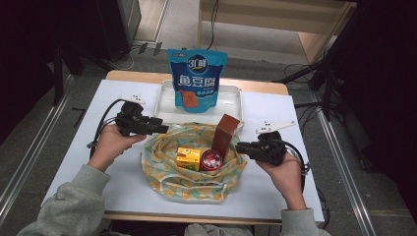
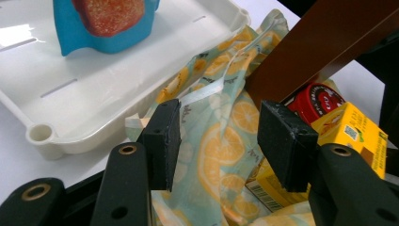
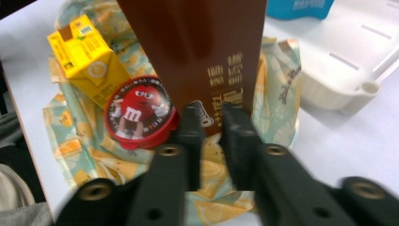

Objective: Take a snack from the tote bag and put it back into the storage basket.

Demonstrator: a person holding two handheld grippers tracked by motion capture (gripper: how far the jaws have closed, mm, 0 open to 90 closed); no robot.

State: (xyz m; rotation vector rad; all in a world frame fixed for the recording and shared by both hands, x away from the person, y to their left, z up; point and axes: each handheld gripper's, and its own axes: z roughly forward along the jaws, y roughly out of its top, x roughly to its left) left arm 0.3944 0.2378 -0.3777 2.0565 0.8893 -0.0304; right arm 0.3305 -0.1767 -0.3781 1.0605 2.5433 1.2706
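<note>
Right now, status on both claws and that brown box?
Left claw open at the fabric bag rim, fabric between its jaws. Right claw nearly shut at the brown box; grip unclear. Box leaning in bag beside red tin and yellow carton.

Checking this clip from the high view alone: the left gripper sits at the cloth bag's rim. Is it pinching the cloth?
Observer: No. In the left gripper view the left gripper is open, its pads apart with the lemon-print bag in the gap.
Operator: What is the red round thing inside?
Observer: A red tin with a cartoon candy figure on its lid.
Operator: Does the right gripper hold the brown box?
Observer: The right gripper has its jaws nearly together at the lower edge of the brown box; I cannot tell whether they pinch it.
</note>
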